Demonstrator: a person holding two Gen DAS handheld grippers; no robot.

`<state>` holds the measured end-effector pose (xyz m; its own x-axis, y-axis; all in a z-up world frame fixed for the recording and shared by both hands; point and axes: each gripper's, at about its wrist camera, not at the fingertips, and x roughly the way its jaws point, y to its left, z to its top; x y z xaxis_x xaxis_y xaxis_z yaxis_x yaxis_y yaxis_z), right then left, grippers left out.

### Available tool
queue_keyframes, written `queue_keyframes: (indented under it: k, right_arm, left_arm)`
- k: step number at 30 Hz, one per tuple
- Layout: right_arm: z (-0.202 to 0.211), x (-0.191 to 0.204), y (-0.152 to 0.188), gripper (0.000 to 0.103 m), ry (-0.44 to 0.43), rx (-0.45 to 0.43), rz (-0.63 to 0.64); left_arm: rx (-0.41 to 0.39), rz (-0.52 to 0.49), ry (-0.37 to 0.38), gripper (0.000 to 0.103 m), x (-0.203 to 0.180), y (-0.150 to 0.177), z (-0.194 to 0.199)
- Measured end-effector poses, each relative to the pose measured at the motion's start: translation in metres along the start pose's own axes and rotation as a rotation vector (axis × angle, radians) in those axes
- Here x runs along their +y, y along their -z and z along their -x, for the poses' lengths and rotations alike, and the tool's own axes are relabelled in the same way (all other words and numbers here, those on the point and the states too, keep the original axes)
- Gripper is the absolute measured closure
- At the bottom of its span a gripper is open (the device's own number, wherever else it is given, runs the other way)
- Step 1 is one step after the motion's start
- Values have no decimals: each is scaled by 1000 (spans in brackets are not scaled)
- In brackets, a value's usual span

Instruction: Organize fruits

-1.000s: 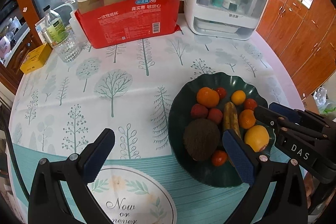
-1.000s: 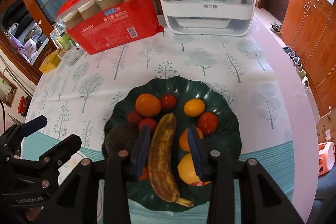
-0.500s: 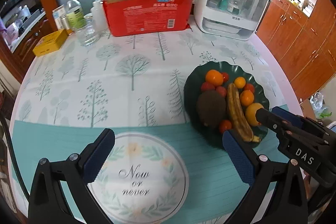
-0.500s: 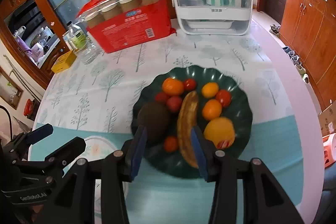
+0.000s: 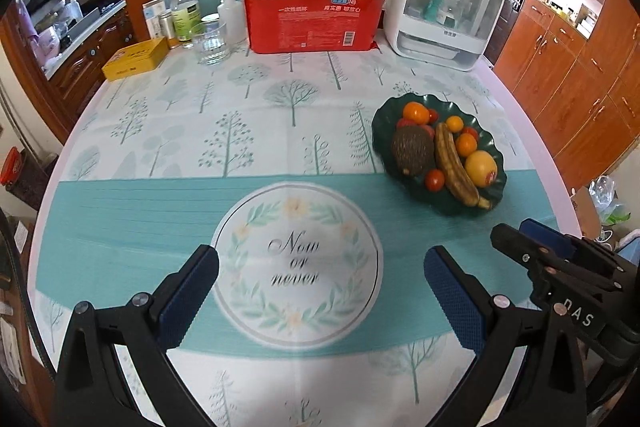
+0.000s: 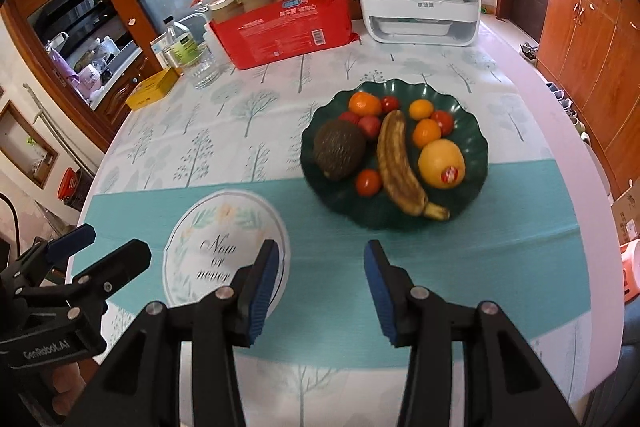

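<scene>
Your left gripper point(image 5: 320, 291) and right gripper point(image 6: 320, 279) both stand spread and empty over bare tablecloth point(image 5: 168, 211) near the table's front edge. The fruit-filled green plate point(image 6: 472, 131) lies ahead toward the right edge; a red package point(image 5: 312, 23) and white cabinet point(image 5: 444, 19) line the back. Since a second ago, both grippers have drawn back from the plate.

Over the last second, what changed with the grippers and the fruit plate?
Both grippers pulled back from the plate toward the near table edge. The right gripper, earlier straddling the banana with its jaws narrow, let it lie and opened wider. The left gripper stayed open, holding nothing. The fruit kept the same arrangement on the plate; the items at the back are unmoved.
</scene>
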<state>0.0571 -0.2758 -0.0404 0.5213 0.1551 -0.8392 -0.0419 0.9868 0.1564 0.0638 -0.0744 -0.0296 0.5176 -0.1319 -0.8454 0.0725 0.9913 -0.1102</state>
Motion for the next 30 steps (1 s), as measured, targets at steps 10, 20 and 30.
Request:
queue_keyframes:
  k: [10,20,30]
  right_arm:
    - [49,19,28,53,18,-39,-11]
    - [72,26,37,43,49,-75,-26]
    - [81,35,43,42,58,-88,5]
  left_arm:
    - [-47,13,-26,1,3,17,46]
    - [-87,7,-50,1,4,29,72]
    - [-91,-2,-54,1,-1,35,77]
